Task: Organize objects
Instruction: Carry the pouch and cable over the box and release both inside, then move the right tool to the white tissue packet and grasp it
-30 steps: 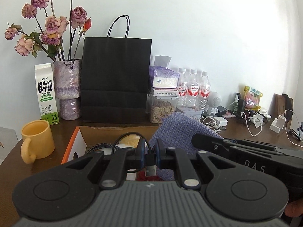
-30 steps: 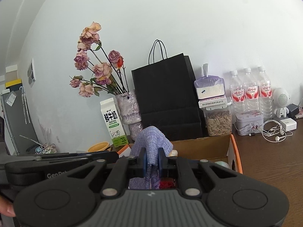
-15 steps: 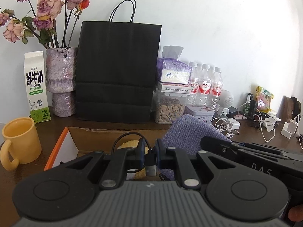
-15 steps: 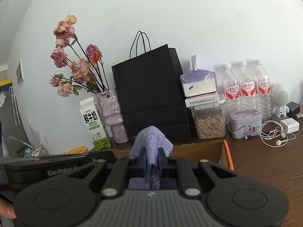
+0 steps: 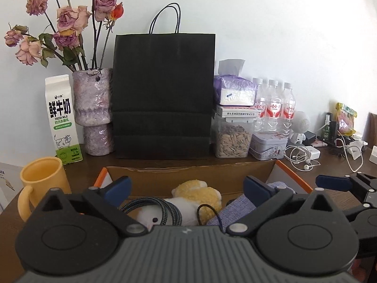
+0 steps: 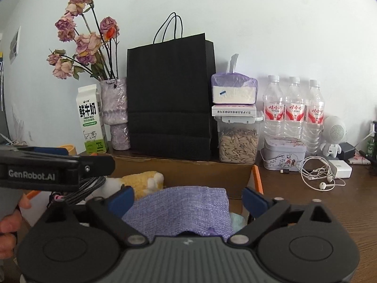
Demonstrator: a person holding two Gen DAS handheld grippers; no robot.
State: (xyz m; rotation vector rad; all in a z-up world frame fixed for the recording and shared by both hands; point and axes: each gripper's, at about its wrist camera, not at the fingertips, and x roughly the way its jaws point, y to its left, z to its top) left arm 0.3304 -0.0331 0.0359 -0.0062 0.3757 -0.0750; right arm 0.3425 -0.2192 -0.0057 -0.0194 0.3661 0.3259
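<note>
**Both grippers released over the cardboard box**

Item 1. My left gripper (image 5: 186, 187): jaws have just been opening and now stand wide apart, gripping nothing. Below the gap lies the braided cable (image 5: 165, 208), coiled in the box against the plush toy (image 5: 198, 197).

Item 2. My right gripper (image 6: 188, 197): jaws have likewise just been opening and stand spread, empty. The purple cloth (image 6: 181, 210) lies between and beneath them inside the box, free of both pads.

Item 3. Cardboard box (image 5: 188, 173): open-topped, orange-edged, on the brown table (image 6: 329, 207). It holds the cable, the yellow-and-white plush toy and the cloth, the cloth at the right-hand end.

Item 4. Behind the box, along the wall: milk carton (image 5: 62, 120), vase of dried roses (image 5: 93, 113), black paper bag (image 5: 162, 96), clear jar of seeds (image 5: 233, 139) with a tissue pack on top, three water bottles (image 6: 293, 110), small tin (image 6: 284, 156).

Item 5. Yellow mug (image 5: 41, 181): left of the box, just beside it.

Item 6. White earphones (image 6: 318, 176) and charger: right of the box, on bare table.
</note>
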